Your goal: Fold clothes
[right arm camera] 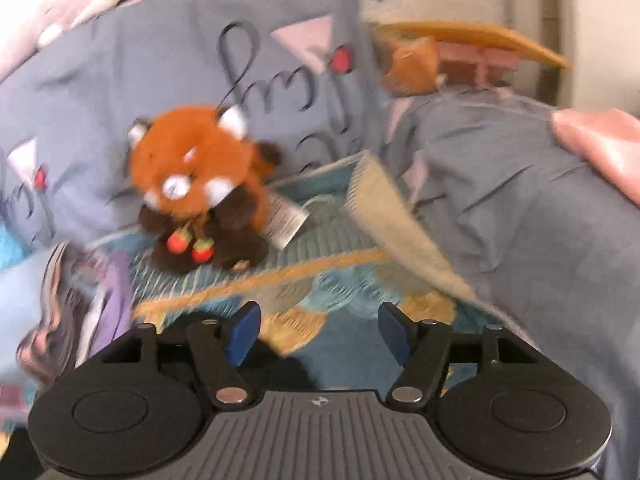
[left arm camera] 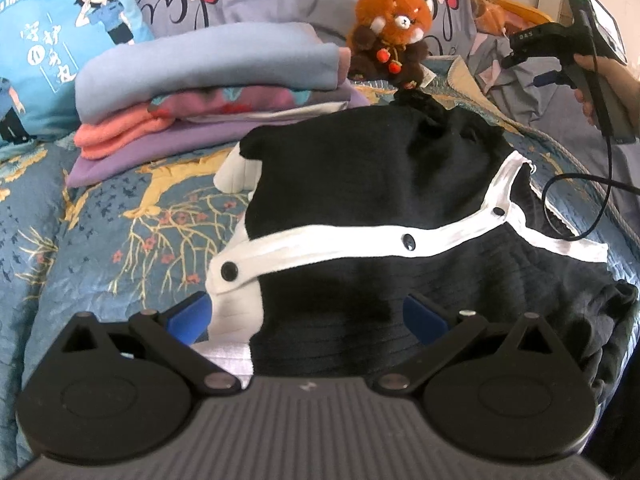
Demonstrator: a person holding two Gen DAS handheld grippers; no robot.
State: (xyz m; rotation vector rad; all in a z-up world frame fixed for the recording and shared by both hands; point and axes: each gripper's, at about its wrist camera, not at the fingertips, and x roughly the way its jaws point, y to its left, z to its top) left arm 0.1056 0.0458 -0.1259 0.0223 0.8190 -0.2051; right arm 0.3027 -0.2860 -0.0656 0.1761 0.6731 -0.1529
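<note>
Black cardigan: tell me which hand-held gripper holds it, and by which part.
Neither. The left hand-held gripper is open over the black cardigan near its white hem, gripping nothing. The right hand-held gripper is open and empty, raised toward the plush toy.

Bed with blue quilted floral cover (left arm camera: 120, 240): black white-trimmed knit cardigan (left arm camera: 380, 184) near centre; stack of folded pastel clothes (left arm camera: 208, 92) far left; red-panda plush toy (left arm camera: 394, 36) far centre.

A black cardigan (left arm camera: 360, 184) with white button band and dark buttons lies rumpled, partly folded, on the patterned bedspread (left arm camera: 120, 240).
</note>
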